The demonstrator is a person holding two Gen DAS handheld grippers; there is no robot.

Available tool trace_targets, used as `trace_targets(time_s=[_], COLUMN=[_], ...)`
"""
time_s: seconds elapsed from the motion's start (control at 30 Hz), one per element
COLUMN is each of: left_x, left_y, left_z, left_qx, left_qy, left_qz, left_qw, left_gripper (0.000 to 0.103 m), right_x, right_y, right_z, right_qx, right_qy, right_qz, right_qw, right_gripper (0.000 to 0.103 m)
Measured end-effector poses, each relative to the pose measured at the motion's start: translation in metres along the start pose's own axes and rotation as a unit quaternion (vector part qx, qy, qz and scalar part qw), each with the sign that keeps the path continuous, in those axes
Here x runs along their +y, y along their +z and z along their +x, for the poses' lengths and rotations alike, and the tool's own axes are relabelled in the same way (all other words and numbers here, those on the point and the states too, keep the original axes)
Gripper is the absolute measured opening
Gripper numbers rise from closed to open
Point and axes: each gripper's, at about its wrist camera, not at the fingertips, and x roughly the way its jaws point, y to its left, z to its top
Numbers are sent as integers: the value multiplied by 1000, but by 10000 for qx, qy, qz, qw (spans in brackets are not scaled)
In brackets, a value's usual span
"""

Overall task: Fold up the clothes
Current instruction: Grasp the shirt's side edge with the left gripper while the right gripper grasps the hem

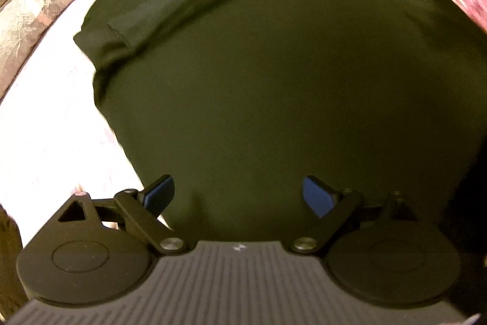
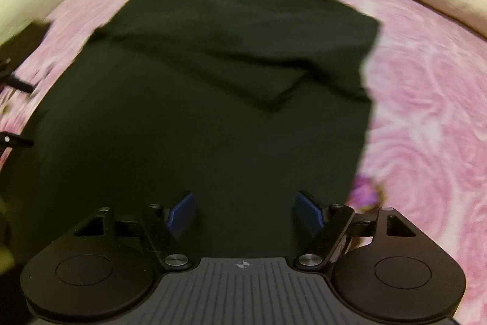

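dark green t-shirt point(image 2: 197, 118) spread flat on pink rose-patterned bedspread point(image 2: 426, 118), one sleeve folded inward; left gripper point(image 1: 239, 197) and right gripper point(image 2: 243, 212) above its lower part, fingers apart, holding nothing.

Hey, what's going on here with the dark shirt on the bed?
A person holding a gripper in each hand is folding a dark green T-shirt spread on a pink floral bedspread. Both sleeves look already folded in across the chest. The left gripper and right gripper are both open, poised over the shirt's bottom part and holding nothing. The bottom has not yet been folded up. The pictures are blurred.
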Motion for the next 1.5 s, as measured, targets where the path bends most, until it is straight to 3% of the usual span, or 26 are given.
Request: trace_targets(time_s=[0.1,0.2,0.4,0.53,0.63,0.83,1.03,1.1,1.23,1.4,1.5], left_x=[-24,-45,-58,-58,-60,-59,-45,-45,-50,-56,-60], left_y=[-43,-87,-147,-165,-173,-175,-176,-181,-197,-201,-199], left_z=[-15,-23,-24,-18,-7,9,7,9,16,16,11], left_qx=[-56,-189,-482,-604,-695,-836,-788,-778,-859,-1041,-1297], left_qy=[-169,-274,44,352,541,512,622,689,815,884,823], left_qz=[581,1342,2132,2509,2914,3505,3647,3934,4736,4969,5064], left_qw=[9982,9904,9758,9655,9525,9314,9257,9135,8728,8570,8485], left_gripper=[89,87,78,71,64,63,57,57,51,53,47], right_x=[23,45,98,131,148,163,165,165,164,164,164], right_y=[-17,-33,-62,-75,-80,-89,-94,-96,-98,-101,-102], right_z=[-5,-14,-34,-45,-48,-45,-49,-50,-52,-55,-57], right_qx=[26,-31,-140,-137,-82,49,13,-1,-28,-62,-82], right_qy=[-66,-310,-697,-787,-765,-710,-728,-750,-794,-850,-889], right_qz=[-43,220,534,612,498,363,295,301,313,329,347], right_qw=[10000,9993,9960,9949,9958,9968,9969,9967,9963,9958,9954], right_gripper=[77,77,77,77,77,77,77,77,77,77,77])
